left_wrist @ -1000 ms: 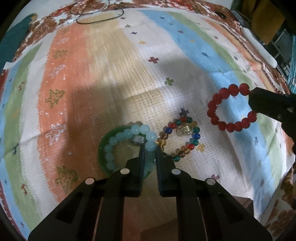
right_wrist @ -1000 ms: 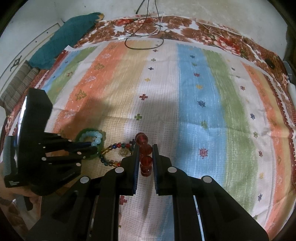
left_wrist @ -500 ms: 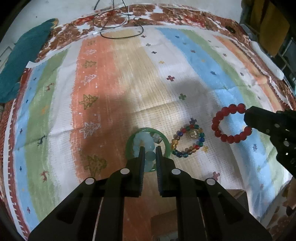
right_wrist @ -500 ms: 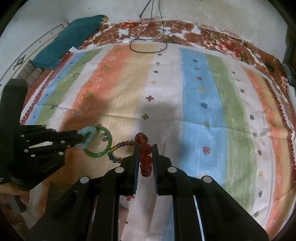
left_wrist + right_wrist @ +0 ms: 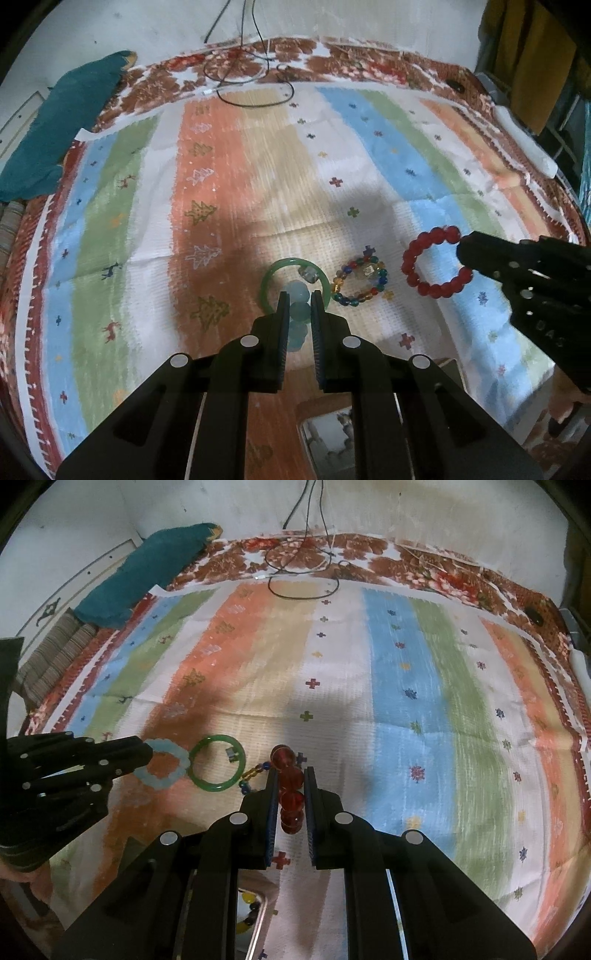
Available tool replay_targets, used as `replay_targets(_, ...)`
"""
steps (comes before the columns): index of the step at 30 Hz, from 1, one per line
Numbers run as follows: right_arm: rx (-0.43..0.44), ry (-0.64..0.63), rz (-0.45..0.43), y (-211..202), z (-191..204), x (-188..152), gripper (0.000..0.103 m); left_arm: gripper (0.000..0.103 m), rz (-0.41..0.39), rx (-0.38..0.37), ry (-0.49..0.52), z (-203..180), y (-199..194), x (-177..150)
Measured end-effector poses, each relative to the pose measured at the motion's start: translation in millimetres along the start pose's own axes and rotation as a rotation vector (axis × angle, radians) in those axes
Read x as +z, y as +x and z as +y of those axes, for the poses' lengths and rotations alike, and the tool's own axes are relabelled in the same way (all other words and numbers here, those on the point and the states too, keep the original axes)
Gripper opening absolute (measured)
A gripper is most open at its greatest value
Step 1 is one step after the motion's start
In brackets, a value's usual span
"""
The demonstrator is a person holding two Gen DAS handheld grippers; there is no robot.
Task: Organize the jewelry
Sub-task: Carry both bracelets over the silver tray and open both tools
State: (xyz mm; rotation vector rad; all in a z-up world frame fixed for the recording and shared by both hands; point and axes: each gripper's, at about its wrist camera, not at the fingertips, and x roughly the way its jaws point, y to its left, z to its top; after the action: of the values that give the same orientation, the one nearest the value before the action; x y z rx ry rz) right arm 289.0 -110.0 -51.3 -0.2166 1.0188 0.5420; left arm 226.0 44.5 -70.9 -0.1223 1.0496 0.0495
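My left gripper is shut on a pale aqua bead bracelet and holds it above the striped cloth; in the right wrist view the aqua bracelet hangs as a ring from the left gripper. My right gripper is shut on a red bead bracelet, which shows as a ring in the left wrist view. A green bangle with a small silver charm and a multicoloured bead bracelet lie on the cloth between the grippers.
The striped cloth covers a bed. A black cable loops at the far edge. A teal cloth lies far left. A shiny metal tray with beads in it sits under my right gripper.
Both grippers have risen and pulled back with their bracelets. The aqua bracelet came off the green bangle, which stays on the cloth. The red bracelet stays gripped.
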Motion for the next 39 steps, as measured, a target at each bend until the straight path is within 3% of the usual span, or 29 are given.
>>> replay_targets(25, 0.029, -0.028, -0.106, -60, 19, -34, 0.014, 0.011, -0.179, -0.039, 0.030, -24, -89, -47)
replay_targets(30, 0.043, -0.039, -0.114, -70, 24, -45, 0.014, 0.011, -0.177, -0.079, 0.030, -28, -94, -57)
replay_targets(39, 0.067, -0.061, -0.113, -83, 35, -63, 0.014, 0.011, -0.210, -0.050, 0.053, -33, -107, -73)
